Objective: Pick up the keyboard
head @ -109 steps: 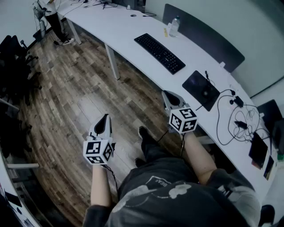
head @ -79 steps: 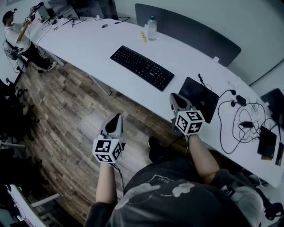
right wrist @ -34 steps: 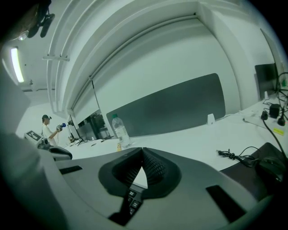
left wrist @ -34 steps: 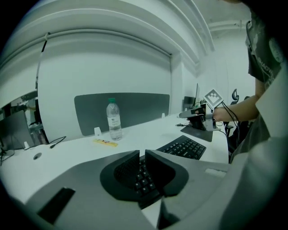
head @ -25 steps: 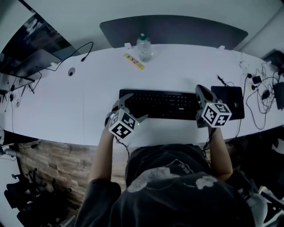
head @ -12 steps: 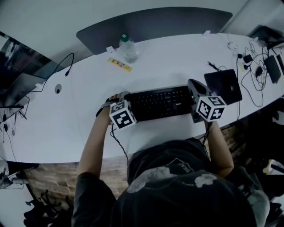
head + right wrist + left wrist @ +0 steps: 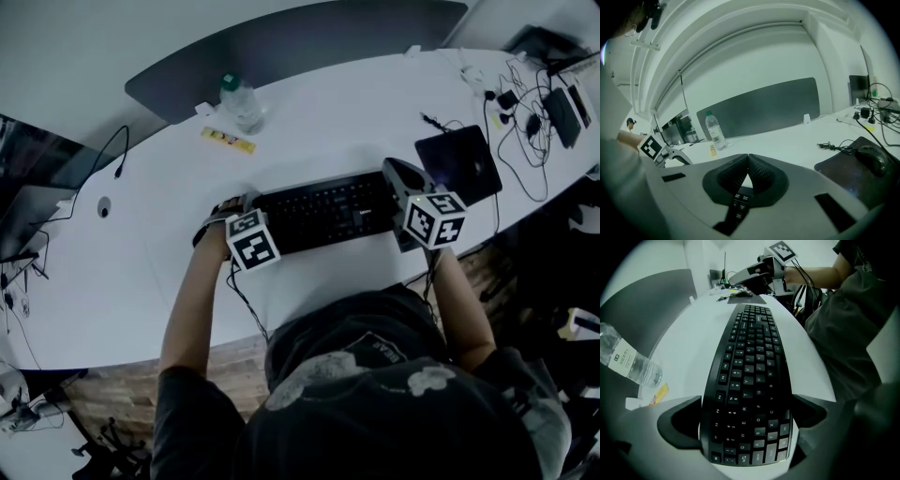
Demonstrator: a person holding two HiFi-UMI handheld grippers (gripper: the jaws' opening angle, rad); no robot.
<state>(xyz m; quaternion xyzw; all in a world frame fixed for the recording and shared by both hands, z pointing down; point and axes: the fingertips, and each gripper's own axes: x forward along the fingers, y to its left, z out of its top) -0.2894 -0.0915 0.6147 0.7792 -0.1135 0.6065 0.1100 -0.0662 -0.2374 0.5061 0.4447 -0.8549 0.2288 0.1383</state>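
— Black keyboard (image 7: 323, 212) on the white desk (image 7: 309, 112), is this what the head view shows?
— Yes, it lies flat in front of the person. The left gripper (image 7: 234, 208) stands at its left end and points steeply down. The right gripper (image 7: 398, 178) is at its right end, beside the dark mouse pad (image 7: 459, 164). A water bottle (image 7: 242, 101) stands further back.
— And the left gripper view?
— Its jaws have just been opening. Now they stand wide, released, one at each long edge of the keyboard's end. The keyboard is between them, but I see no pad pressing it.
— The right gripper view?
— There the jaws are clenched together and hold nothing. Some keys (image 7: 739, 205) show just below them. A mouse (image 7: 869, 159) lies on the mouse pad at the right.
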